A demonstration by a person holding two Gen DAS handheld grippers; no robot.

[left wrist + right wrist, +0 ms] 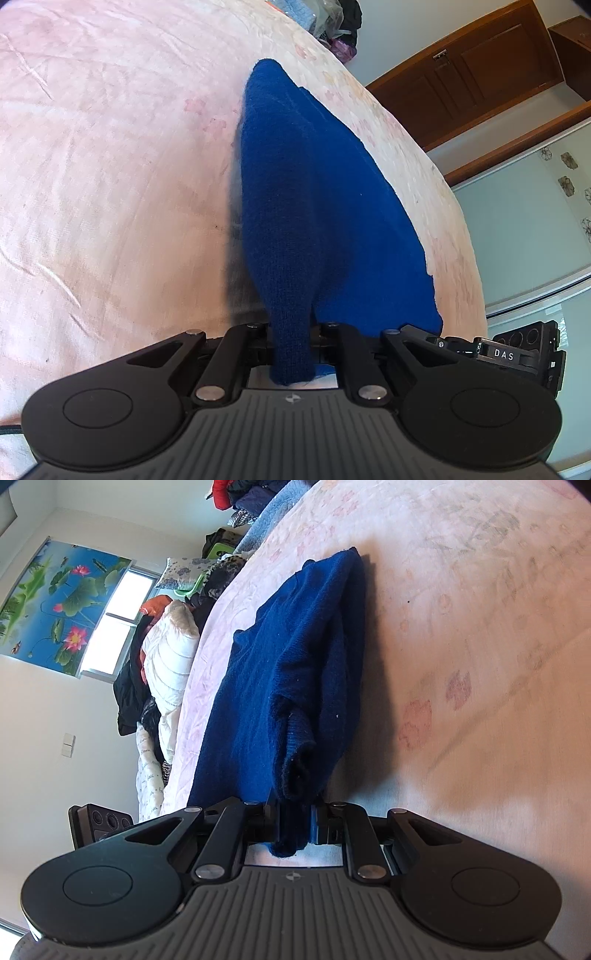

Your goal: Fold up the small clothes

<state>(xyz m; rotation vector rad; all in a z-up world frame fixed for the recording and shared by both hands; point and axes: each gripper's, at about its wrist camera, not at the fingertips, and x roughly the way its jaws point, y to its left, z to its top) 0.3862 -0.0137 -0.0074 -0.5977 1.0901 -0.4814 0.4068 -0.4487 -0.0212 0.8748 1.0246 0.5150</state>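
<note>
A: Now, left gripper (291, 345): jaws closed tight on a bunched corner of the blue knit sweater (314, 206), cloth poking out behind the fingers.

B: Right gripper (293, 825)?

A: Same, pinched shut on a folded edge beside a ribbed cuff (297, 734).

B: Where's the garment lying?

A: From each grip it runs toward 12 o'clock, its far part resting on the pink floral bedspread (110, 166). Clothes pile (162, 664) at 9 o'clock in the right view; wooden cabinet (476, 70) at 2 o'clock in the left view.

Pink bedspread (110, 184), wooden cabinet (476, 70), lotus poster (55, 605).
</note>
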